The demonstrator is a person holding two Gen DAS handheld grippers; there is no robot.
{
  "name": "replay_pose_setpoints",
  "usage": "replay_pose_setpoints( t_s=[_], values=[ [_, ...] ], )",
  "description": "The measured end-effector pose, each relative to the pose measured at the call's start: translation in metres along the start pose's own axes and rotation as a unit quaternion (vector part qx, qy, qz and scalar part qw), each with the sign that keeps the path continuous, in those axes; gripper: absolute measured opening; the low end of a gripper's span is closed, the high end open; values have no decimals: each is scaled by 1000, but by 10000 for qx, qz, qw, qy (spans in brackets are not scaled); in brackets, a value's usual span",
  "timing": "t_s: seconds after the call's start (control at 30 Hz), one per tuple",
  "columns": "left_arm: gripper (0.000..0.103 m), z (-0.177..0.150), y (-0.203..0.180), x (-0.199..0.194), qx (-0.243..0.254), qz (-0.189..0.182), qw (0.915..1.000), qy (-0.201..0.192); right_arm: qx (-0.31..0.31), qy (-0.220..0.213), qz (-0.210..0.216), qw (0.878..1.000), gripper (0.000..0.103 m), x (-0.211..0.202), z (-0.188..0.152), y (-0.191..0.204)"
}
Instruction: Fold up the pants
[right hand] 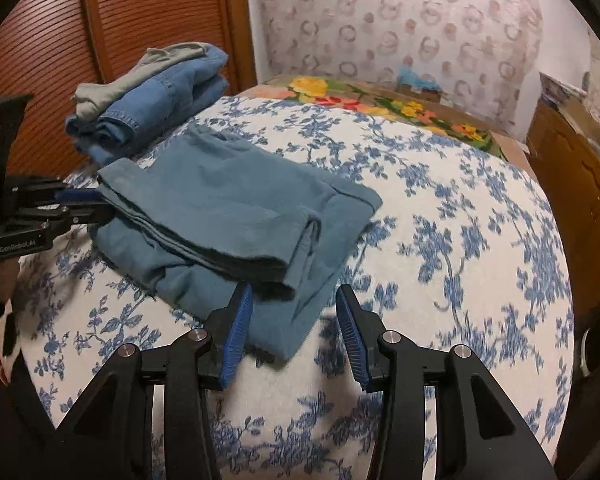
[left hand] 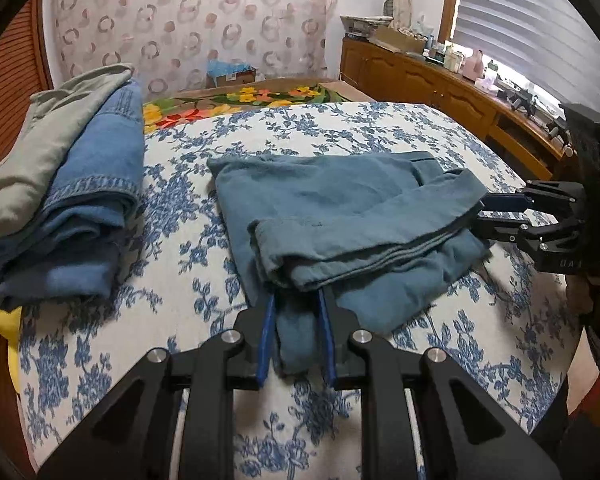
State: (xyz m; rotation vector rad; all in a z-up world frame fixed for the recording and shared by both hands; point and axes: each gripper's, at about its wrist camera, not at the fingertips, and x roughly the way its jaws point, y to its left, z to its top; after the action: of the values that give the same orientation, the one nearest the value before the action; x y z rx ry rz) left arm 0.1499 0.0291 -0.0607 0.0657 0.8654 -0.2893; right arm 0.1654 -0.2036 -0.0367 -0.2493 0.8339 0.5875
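Note:
Teal-blue pants [left hand: 340, 216] lie folded into a thick bundle on the bed, also in the right wrist view [right hand: 228, 216]. My left gripper [left hand: 296, 300] is shut on a wad of the pants' near edge between its blue pads; it shows at the left of the right wrist view [right hand: 88, 204], clamped on the bundle's corner. My right gripper [right hand: 296, 296] is open, its fingers either side of the pants' near corner, gripping nothing. In the left wrist view it [left hand: 484, 216] sits at the bundle's right edge.
The bed has a white cover with blue flowers [left hand: 340, 128]. A stack of folded jeans and a grey garment [left hand: 72, 184] lies at the bed's left, also in the right wrist view [right hand: 152, 96]. A wooden sideboard [left hand: 440, 80] stands right.

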Motion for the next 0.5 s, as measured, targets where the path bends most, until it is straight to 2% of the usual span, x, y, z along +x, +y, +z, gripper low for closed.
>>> replay_pose_setpoints(
  t_s=[0.3,0.4,0.5],
  values=[
    [18,20,4,16,52,-38,10000,63,-228,-41,142,9996,44,14,18,-3],
    [18,27,8,22,53,-58,9999,69,-203,12,531,9984,31,21,25,-8],
    [18,33,11,26,77,-99,9999,94,-197,-33,608,9980,16,26,34,-15]
  ],
)
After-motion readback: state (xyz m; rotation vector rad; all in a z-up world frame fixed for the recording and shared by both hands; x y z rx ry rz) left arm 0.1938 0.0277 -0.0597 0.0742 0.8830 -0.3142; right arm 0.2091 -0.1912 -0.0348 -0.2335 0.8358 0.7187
